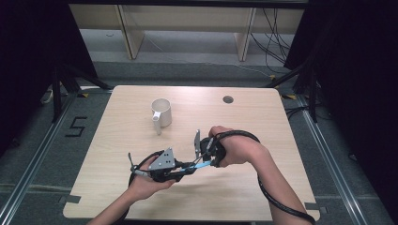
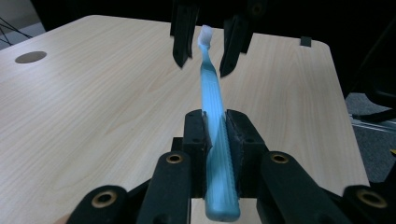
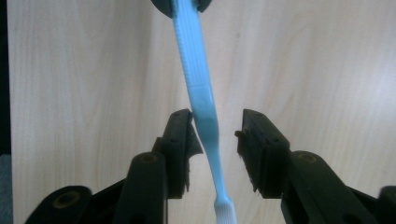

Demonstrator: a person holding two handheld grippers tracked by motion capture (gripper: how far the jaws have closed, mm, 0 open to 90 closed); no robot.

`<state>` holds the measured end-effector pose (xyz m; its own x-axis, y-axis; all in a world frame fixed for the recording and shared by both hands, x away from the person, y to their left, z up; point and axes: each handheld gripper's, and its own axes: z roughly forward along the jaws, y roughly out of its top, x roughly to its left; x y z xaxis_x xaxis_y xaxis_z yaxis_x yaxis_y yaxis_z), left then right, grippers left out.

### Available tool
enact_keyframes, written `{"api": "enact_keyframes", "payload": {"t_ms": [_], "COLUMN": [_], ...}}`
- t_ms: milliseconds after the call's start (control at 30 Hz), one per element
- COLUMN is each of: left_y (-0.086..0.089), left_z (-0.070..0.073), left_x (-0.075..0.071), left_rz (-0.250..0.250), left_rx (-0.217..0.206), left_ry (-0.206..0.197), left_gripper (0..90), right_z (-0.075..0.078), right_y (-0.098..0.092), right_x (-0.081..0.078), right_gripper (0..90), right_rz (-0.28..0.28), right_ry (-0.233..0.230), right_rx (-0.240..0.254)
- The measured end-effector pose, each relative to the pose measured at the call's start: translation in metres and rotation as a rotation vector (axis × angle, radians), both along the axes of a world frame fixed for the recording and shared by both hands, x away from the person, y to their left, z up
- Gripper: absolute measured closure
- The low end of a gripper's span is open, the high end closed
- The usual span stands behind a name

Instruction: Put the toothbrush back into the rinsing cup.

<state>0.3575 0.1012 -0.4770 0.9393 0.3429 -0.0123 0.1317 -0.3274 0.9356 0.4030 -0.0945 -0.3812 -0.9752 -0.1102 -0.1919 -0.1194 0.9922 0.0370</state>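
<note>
Two tongs on one toothbrush (image 2: 215, 116) | L tongs (image 2: 215, 140) clamped handle end | R tongs (image 3: 217, 140) apart, straddled neck, no pad contact | long axis ran L-to-R above surface (image 1: 131, 126)

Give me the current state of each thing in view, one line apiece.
Blue toothbrush: held off the table, handle clamped, bristle end toward the right tongs.
Left tongs: shut on the toothbrush handle.
Right tongs: open, jaws either side of the toothbrush neck, right jaw clear of it.
White mug: upright on the table, untouched.
</note>
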Motion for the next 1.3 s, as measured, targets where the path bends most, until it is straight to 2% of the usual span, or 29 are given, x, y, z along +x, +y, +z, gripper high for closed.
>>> {"api": "enact_keyframes", "payload": {"t_ms": [67,133,167,200,233,267,300,333,367,400,500,567,700,767,800,867,900,967,1067,1100,1133,1167,1233,1267,1300], "left_y": [0.004,0.006,0.008,0.008,0.010,0.011,0.012,0.014,0.015,0.016,0.020,0.021,0.024,0.026,0.027,0.028,0.028,0.029,0.030,0.030,0.030,0.031,0.031,0.031,0.032], "left_z": [0.000,0.000,0.001,0.000,0.001,0.001,0.001,0.002,0.002,0.001,0.002,0.001,0.003,0.003,0.003,0.004,0.003,0.004,0.005,0.005,0.005,0.006,0.006,0.007,0.007], "left_x": [0.000,0.000,0.000,0.000,0.000,0.000,0.000,0.000,0.000,0.001,0.001,0.002,0.001,0.002,0.002,0.002,0.004,0.003,0.003,0.004,0.004,0.004,0.004,0.004,0.005], "left_rz": [0.017,0.037,0.041,0.043,0.052,0.057,0.061,0.074,0.081,0.089,0.121,0.139,0.172,0.184,0.189,0.200,0.198,0.217,0.232,0.236,0.241,0.248,0.262,0.267,0.271], "left_rx": [0.002,-0.018,-0.011,-0.029,-0.022,-0.033,-0.038,-0.031,-0.034,-0.050,-0.052,-0.075,-0.081,-0.082,-0.085,-0.088,-0.106,-0.096,-0.109,-0.116,-0.128,-0.120,-0.133,-0.140,-0.143], "left_ry": [-0.003,-0.007,-0.008,-0.012,-0.012,-0.012,-0.018,-0.017,-0.020,-0.022,-0.024,-0.030,-0.036,-0.041,-0.039,-0.041,-0.044,-0.044,-0.049,-0.053,-0.054,-0.054,-0.060,-0.062,-0.066], "left_gripper": [78.2,78.2,78.2,78.2,78.2,78.3,78.2,78.2,78.2,78.2,78.3,78.2,78.2,78.2,78.2,78.2,78.2,78.2,78.2,78.2,78.2,78.2,78.3,78.2,78.2], "right_z": [0.008,0.015,0.018,0.019,0.020,0.020,0.020,0.019,0.019,0.019,0.018,0.017,0.012,0.009,0.006,0.000,-0.002,-0.008,-0.013,-0.014,-0.015,-0.016,-0.020,-0.020,-0.021], "right_y": [-0.006,-0.013,-0.018,-0.022,-0.027,-0.032,-0.037,-0.042,-0.046,-0.051,-0.063,-0.069,-0.080,-0.085,-0.086,-0.088,-0.090,-0.090,-0.089,-0.089,-0.089,-0.088,-0.087,-0.086,-0.086], "right_x": [-0.001,-0.001,-0.002,-0.003,-0.003,-0.005,-0.004,-0.007,-0.004,-0.006,-0.007,-0.007,-0.005,-0.005,-0.005,-0.004,-0.003,-0.003,-0.003,-0.003,-0.002,-0.003,-0.002,-0.003,-0.003], "right_gripper": [60.6,58.9,58.0,57.8,57.8,57.5,57.2,57.1,57.1,57.1,56.6,56.2,56.2,56.6,56.6,57.0,57.0,57.0,57.0,57.0,57.0,56.9,56.5,56.4,56.4], "right_rz": [-0.035,-0.034,-0.069,-0.107,-0.110,-0.156,-0.156,-0.217,-0.182,-0.213,-0.243,-0.289,-0.382,-0.452,-0.460,-0.494,-0.489,-0.506,-0.527,-0.548,-0.543,-0.560,-0.587,-0.609,-0.616], "right_ry": [-0.028,-0.043,-0.063,-0.066,-0.065,-0.071,-0.079,-0.071,-0.082,-0.084,-0.079,-0.075,-0.073,-0.058,-0.047,-0.042,-0.048,-0.041,-0.026,-0.034,-0.036,-0.021,-0.035,-0.007,-0.008], "right_rx": [0.070,0.136,0.184,0.209,0.241,0.254,0.270,0.298,0.334,0.356,0.419,0.469,0.570,0.608,0.631,0.661,0.664,0.669,0.679,0.694,0.705,0.720,0.761,0.765,0.781]}}
